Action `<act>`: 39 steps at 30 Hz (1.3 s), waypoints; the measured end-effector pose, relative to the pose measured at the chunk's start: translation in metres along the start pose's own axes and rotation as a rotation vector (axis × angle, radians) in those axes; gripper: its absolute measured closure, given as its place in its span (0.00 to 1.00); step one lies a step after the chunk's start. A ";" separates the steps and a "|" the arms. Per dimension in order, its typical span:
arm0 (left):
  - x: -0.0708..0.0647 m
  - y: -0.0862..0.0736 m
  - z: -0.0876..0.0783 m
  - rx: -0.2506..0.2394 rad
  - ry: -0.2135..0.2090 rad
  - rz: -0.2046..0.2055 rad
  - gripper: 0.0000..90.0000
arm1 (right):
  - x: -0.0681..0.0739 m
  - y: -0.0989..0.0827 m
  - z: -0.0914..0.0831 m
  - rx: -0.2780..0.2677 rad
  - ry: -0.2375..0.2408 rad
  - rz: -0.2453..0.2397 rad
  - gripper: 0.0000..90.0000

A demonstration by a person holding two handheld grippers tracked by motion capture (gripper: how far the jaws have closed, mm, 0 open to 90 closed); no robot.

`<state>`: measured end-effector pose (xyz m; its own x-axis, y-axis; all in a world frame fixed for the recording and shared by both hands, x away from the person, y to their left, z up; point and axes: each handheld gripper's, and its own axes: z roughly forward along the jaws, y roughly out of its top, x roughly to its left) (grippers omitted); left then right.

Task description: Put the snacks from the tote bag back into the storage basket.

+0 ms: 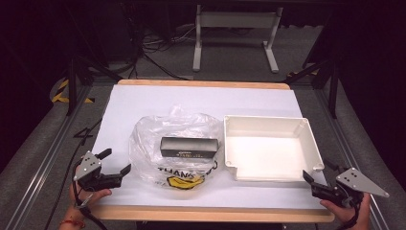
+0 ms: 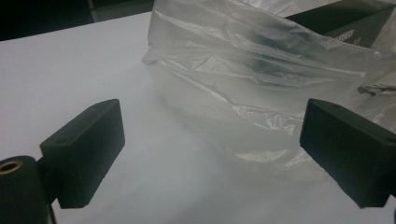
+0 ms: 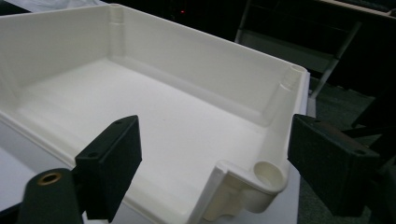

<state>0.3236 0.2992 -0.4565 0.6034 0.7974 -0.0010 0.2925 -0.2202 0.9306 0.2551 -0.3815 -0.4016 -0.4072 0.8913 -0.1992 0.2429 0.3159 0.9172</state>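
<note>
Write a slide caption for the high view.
Two hand-held grippers, left gripper and right gripper, flank a bagged black box and an empty white tray.

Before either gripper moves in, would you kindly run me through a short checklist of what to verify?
1. Left gripper open, nothing between its jaws: ok.
2. Right gripper open, near corner of the white tray between its jaws, pads not touching: ok.
3. Tray empty: ok.
4. Black box inside the plastic bag: ok.
5. Bag mouth open toward left gripper: cannot tell.
</note>
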 end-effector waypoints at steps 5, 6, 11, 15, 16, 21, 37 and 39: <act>-0.001 0.000 0.001 0.002 -0.010 -0.001 0.08 | 0.006 0.008 0.002 0.006 0.033 -0.027 0.21; -0.001 0.000 0.001 0.004 -0.009 0.001 0.08 | 0.006 0.008 0.002 0.006 0.033 -0.027 0.21; -0.001 0.000 0.001 0.005 -0.008 -0.002 0.08 | 0.015 0.017 0.008 0.013 0.062 -0.063 0.22; -0.001 0.000 0.001 0.005 -0.008 -0.003 0.08 | 0.021 0.023 0.013 0.029 0.064 -0.095 0.22; 0.000 0.000 0.001 0.005 -0.008 -0.003 0.08 | 0.022 0.025 0.014 0.031 0.062 -0.099 0.22; 0.000 0.000 0.001 0.007 -0.009 -0.002 0.08 | 0.028 0.041 0.019 0.033 0.089 -0.144 0.21; 0.001 -0.001 0.000 0.001 -0.010 -0.007 0.08 | 0.061 0.097 0.058 0.066 0.251 -0.274 0.27; 0.001 -0.001 0.000 0.001 -0.010 -0.008 0.08 | 0.066 0.101 0.065 0.068 0.270 -0.282 0.27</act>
<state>0.3241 0.2999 -0.4573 0.6085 0.7935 -0.0120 0.2977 -0.2143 0.9303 0.3099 -0.2701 -0.3444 -0.6812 0.6516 -0.3338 0.1424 0.5652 0.8126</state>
